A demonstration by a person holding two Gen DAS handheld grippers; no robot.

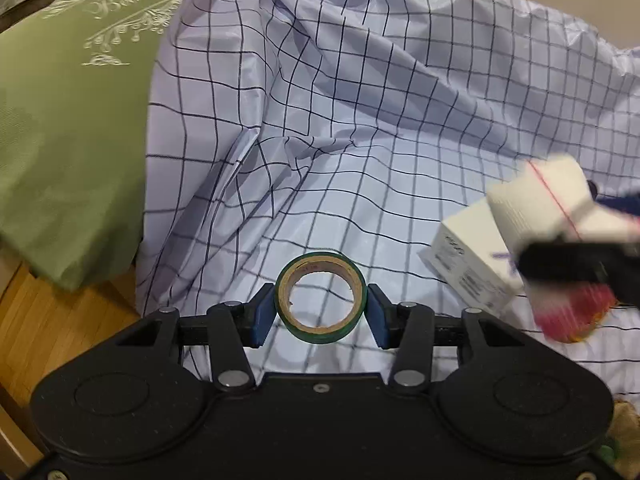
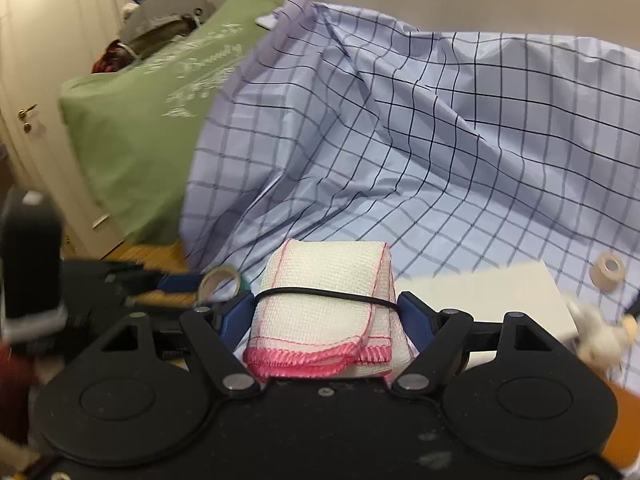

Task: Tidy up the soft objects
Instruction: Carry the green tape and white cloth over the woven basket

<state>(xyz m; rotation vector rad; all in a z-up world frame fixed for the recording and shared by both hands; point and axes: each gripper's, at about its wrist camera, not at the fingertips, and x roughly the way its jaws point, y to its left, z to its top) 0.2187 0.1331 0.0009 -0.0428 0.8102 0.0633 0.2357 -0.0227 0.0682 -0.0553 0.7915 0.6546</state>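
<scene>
Two items held: left gripper [image 1: 320, 312] clamped on a green tape roll [image 1: 320, 298], lower centre; right gripper [image 2: 326, 312] clamped on a folded pink-edged cloth [image 2: 324, 308], lower centre. Keep both grips firm, and set the cloth down flat on the checked sheet [image 2: 440, 140].

Woven white cloth [image 2: 324, 312], glossy green tape roll [image 1: 320, 298], smooth checked sheet [image 1: 400, 100]

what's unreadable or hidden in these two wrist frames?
- Left wrist view: the right gripper and its folded cloth are motion-blurred; the white box label is too small to read.
- Left wrist view: a pink and yellow item sits half behind that gripper, unidentifiable.
- Right wrist view: a small white object is blurred; the left gripper is blurred around the tape roll.
</scene>
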